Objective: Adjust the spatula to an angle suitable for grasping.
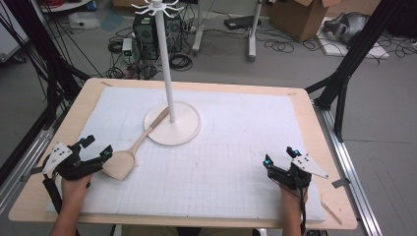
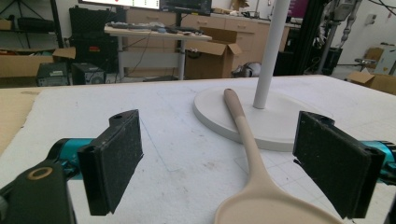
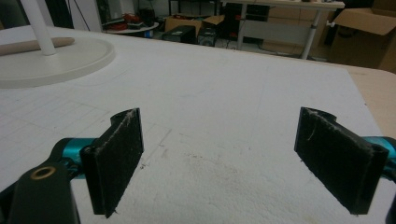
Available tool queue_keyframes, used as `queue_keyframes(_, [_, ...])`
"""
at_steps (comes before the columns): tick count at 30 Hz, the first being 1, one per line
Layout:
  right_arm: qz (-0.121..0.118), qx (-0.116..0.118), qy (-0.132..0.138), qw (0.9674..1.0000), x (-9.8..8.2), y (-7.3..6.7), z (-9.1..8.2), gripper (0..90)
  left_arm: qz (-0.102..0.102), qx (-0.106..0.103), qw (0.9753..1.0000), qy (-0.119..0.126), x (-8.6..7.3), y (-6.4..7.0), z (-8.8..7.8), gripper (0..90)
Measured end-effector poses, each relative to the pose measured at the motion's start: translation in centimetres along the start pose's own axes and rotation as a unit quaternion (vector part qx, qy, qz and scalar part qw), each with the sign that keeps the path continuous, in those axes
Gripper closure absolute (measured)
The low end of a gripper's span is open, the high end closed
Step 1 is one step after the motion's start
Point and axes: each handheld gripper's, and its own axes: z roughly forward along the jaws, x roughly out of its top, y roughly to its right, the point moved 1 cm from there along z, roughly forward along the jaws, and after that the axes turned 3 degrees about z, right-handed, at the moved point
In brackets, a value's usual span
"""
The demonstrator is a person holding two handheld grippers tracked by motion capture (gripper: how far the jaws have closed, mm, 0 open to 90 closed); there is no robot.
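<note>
Even soft indoor light; faint shadows; slight blur throughout

No readable text, labels or numbers on anything. Far monitor (image 2: 140, 3) in the left gripper view shows coloured content, too small and blurred to read.

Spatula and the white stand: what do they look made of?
Spatula: probably light wood, possibly beige plastic; even pale tan, matte, no grain visible. Stand: likely painted metal or plastic; uniform off-white, smooth, a soft sheen on its round base and thin pole. Neither look settles it.
</note>
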Motion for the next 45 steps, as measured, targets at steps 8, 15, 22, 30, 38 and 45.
queue_keyframes(8, [0.002, -0.003, -0.001, 1.0, 0.0, 0.0, 0.0, 14.1, -0.007, -0.002, 1.0, 0.0, 0.1, -0.1, 0.0, 16.0])
queue_keyframes(15, [-0.004, -0.004, -0.003, 1.0, 0.0, -0.1, 0.1, 14.2, 0.011, 0.002, 0.9998, -0.015, 0.8, 0.3, 0.2, 16.3])
queue_keyframes(22, [-0.007, -0.002, -0.005, 1.0, 0.0, -0.2, 0.1, 14.2, 0.015, -0.016, 0.9994, -0.028, 1.7, 0.7, 0.4, 16.2])
queue_keyframes(30, [-0.009, -0.005, -0.006, 0.9999, 0.0, -0.2, 0.2, 14.2, 0.013, -0.03, 0.9983, -0.048, 3.0, 0.9, 1.3, 16.1])
queue_keyframes(38, [-0.009, -0.005, -0.011, 0.9999, 0.0, -0.3, 0.2, 14.2, 0.018, -0.054, 0.9959, -0.069, 5.0, 1.3, 2.9, 16.7])
queue_keyframes(45, [-0.015, -0.005, -0.013, 0.9998, 0.0, -0.4, 0.3, 14.2, 0.031, -0.076, 0.9932, -0.082, 6.1, 2.7, 4.3, 18.2])
